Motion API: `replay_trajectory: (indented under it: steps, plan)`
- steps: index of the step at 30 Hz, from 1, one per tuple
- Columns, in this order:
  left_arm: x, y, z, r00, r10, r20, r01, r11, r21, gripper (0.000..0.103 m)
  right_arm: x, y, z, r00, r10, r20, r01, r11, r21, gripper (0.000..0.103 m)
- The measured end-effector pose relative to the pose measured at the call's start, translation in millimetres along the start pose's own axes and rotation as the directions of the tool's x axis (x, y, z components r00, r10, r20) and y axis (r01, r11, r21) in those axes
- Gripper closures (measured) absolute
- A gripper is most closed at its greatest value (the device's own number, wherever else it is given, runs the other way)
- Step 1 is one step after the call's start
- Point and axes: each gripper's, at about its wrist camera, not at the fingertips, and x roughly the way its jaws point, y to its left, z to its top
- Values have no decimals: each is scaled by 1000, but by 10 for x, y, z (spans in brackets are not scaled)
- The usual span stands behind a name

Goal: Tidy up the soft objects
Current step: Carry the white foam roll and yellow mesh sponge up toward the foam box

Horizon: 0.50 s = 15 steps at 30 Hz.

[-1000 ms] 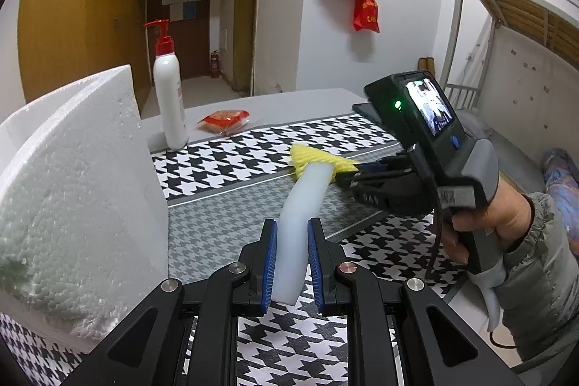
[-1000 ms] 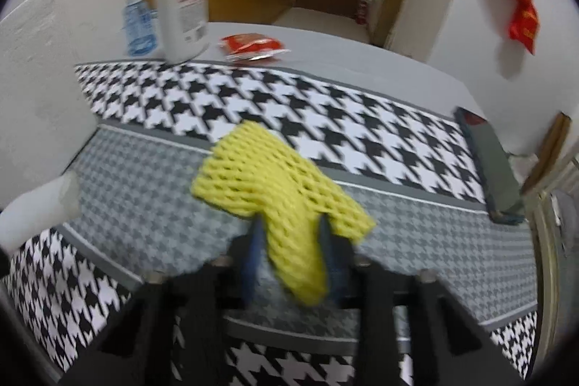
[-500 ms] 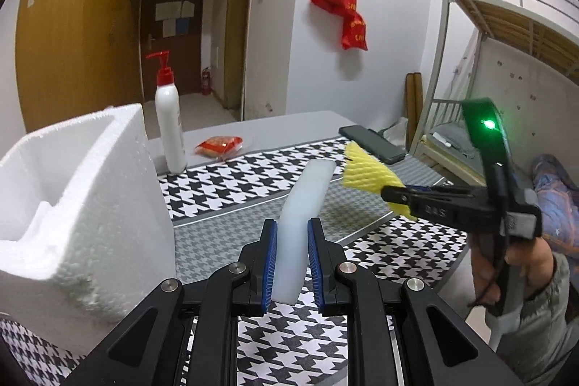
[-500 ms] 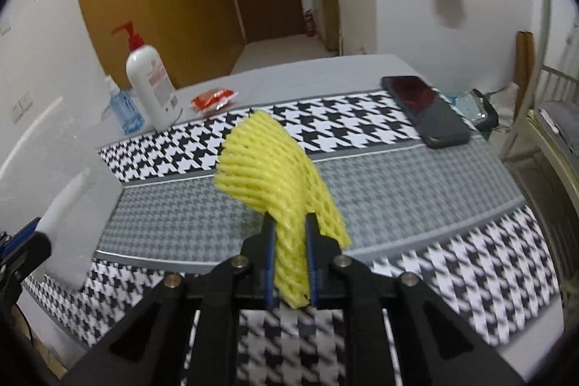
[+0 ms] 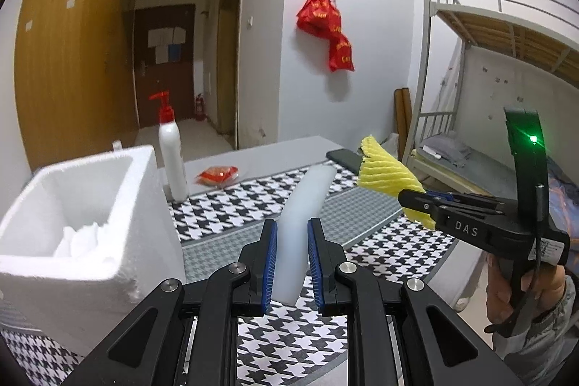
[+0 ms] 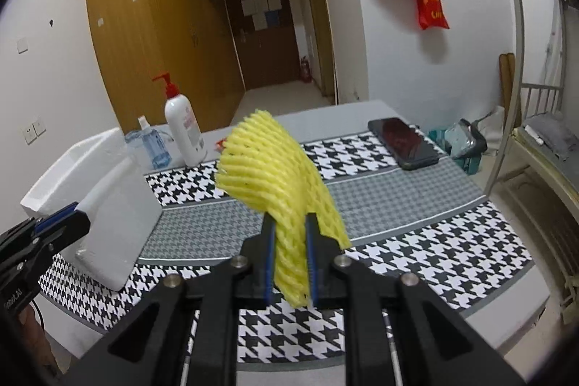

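White foam strip (image 5: 294, 241) clamped in left jaws, yellow foam net (image 6: 286, 198) in right jaws

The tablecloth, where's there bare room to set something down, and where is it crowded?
The grey houndstooth band between the foam box and the phone lies bare, as does the checked strip along the near right edge. It is crowded at the far left, where the lotion bottle, blue bottle and red packet cluster behind the box.
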Motion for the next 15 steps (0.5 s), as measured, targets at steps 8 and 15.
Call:
replay_trajectory:
  steps: [8, 15]
  plan:
    - [-158, 27, 127, 998, 15, 58, -17, 1000, 26, 85, -209, 70, 51, 997, 7, 76, -7, 1000, -2, 85]
    - [-328, 125, 207, 994, 24, 110, -26, 999, 20, 85, -310, 228, 124, 993, 44, 106, -41, 999, -23, 85]
